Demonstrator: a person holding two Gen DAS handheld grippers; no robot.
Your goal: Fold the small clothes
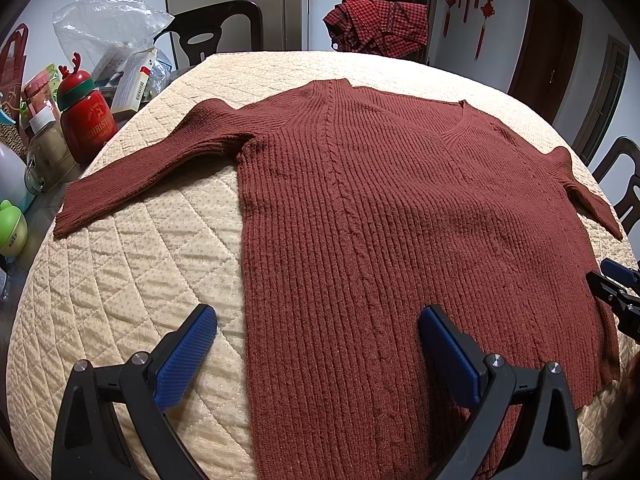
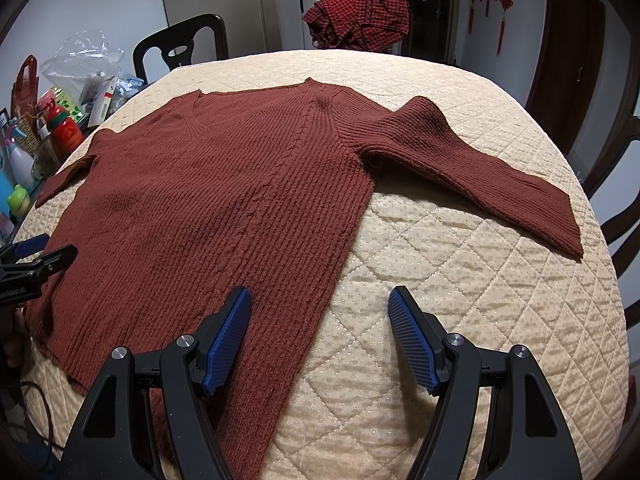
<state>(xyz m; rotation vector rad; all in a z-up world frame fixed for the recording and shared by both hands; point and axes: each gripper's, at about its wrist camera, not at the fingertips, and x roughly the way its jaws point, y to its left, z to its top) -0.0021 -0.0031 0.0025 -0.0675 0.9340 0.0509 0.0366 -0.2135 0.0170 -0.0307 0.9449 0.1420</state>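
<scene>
A rust-brown ribbed V-neck sweater (image 1: 380, 208) (image 2: 224, 200) lies flat on a cream quilted table cover (image 1: 132, 280) (image 2: 460, 280), hem toward me, both sleeves spread sideways. My left gripper (image 1: 318, 320) hovers open over the sweater's lower left edge, one pad over the quilt, the other over the knit. Over the lower right edge my right gripper (image 2: 320, 302) stands open the same way. Nothing is between either pair of fingers. Each gripper shows at the edge of the other's view: the right gripper (image 1: 616, 288) and the left gripper (image 2: 36, 254).
A red checked garment (image 1: 376, 28) (image 2: 360, 16) hangs over a chair at the far side. Bottles, a red Christmas flask (image 1: 86, 120), boxes and a plastic bag (image 1: 108, 24) crowd the table's left end. Dark chairs (image 1: 212, 36) (image 2: 624, 184) stand around the table.
</scene>
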